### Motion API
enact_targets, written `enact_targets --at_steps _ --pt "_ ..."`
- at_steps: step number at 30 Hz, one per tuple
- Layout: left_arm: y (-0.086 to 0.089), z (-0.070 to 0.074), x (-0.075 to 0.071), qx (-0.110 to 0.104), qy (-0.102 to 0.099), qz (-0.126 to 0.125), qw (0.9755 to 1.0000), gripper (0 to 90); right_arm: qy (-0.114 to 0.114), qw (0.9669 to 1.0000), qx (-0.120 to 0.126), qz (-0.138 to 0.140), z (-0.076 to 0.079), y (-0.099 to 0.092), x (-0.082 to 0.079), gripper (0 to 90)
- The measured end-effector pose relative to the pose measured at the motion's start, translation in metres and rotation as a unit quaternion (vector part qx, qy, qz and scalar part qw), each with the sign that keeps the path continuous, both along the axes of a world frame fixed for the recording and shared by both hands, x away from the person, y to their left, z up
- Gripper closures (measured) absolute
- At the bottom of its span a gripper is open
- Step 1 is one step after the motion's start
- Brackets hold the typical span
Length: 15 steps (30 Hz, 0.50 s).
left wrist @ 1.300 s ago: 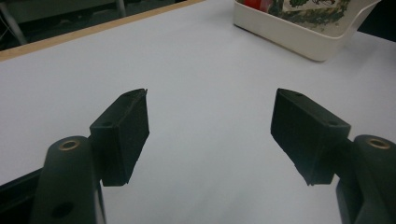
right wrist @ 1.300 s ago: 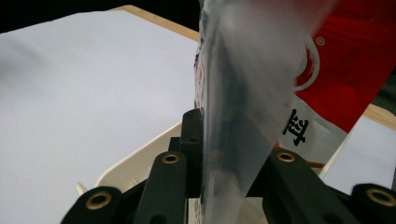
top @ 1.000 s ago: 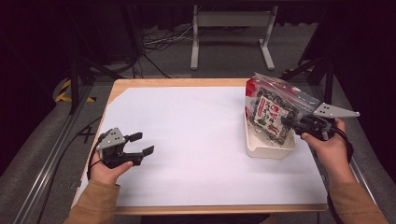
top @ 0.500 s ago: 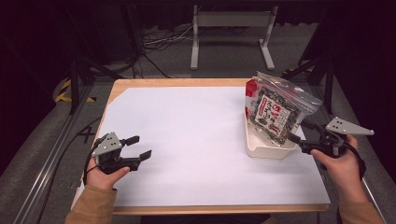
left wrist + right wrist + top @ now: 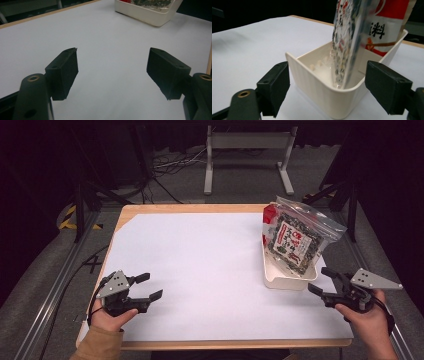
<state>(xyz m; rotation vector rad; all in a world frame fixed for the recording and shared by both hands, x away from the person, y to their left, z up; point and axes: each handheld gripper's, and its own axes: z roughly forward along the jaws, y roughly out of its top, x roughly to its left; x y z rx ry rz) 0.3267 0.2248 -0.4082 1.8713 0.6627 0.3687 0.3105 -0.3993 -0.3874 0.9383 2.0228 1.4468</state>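
A clear zip bag of dark snack (image 5: pixel 295 240) with a red-and-white label stands tilted in a white bin (image 5: pixel 285 281) at the table's right. Behind it in the bin is a red packet (image 5: pixel 269 215). My right gripper (image 5: pixel 321 281) hovers just in front of the bin's near right corner. Its jaws have just been opening, and they stand open with nothing between them. In the right gripper view, the bin (image 5: pixel 312 75) and the bag (image 5: pixel 347 45) rise close ahead of the gripper (image 5: pixel 327 64). My left gripper (image 5: pixel 151 285) rests open near the front left, empty (image 5: pixel 113 57).
A white sheet covers the wooden table (image 5: pixel 200 255), bare between the two grippers. The table's near edge lies just below both hands. On the floor behind the table stand a metal frame (image 5: pixel 247 150) and loose cables (image 5: pixel 170 167).
My right gripper opened, let go of the bag and drew back and down toward the near edge. The bag now stands in the bin alone. My left hand slid slightly toward the front left.
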Motion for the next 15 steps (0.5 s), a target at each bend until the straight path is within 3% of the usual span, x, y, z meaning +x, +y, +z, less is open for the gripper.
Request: enact_targets --at_steps 5,15 --pt "0.007 -0.005 -0.002 0.012 -0.007 0.009 0.9999 25.5 -0.002 1.0000 -0.002 -0.001 -0.016 0.004 -0.007 19.8" --pt "0.016 -0.013 -0.004 -0.006 0.006 0.015 0.9998 25.3 0.007 0.9999 -0.007 -0.013 -0.032 0.003 -0.005 18.2"
